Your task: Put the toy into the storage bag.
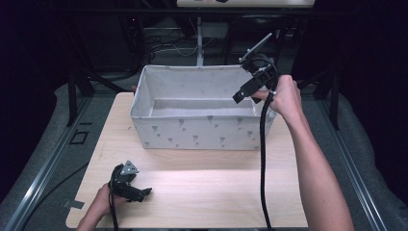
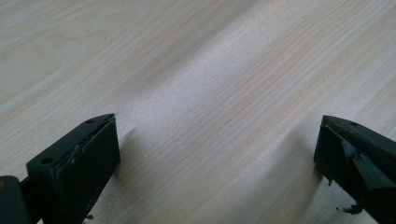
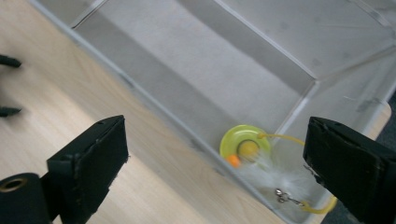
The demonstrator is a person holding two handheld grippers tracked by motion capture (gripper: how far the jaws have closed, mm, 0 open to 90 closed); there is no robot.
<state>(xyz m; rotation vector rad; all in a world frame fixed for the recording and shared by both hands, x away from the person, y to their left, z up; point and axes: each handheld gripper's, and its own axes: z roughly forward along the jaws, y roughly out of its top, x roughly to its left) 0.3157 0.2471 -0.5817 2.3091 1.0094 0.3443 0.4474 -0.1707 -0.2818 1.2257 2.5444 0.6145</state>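
Toy: a small yellow-green plastic disc with a yellow ball at its middle, an orange bead, white feathers and a thin yellow cord (image 3: 245, 147) — lying in a corner of the grey fabric box with small printed marks (image 1: 202, 130).
Right gripper (image 1: 248, 91): above the box's right end, fingers spread, nothing between them.
Left gripper (image 1: 137, 191): low over the counter, fingers spread, empty.
Hard to make out: the feathers blur; the cord's metal clasp is tiny.
Surface: pale wood-grain counter (image 1: 192, 192) — dark room, cables behind.
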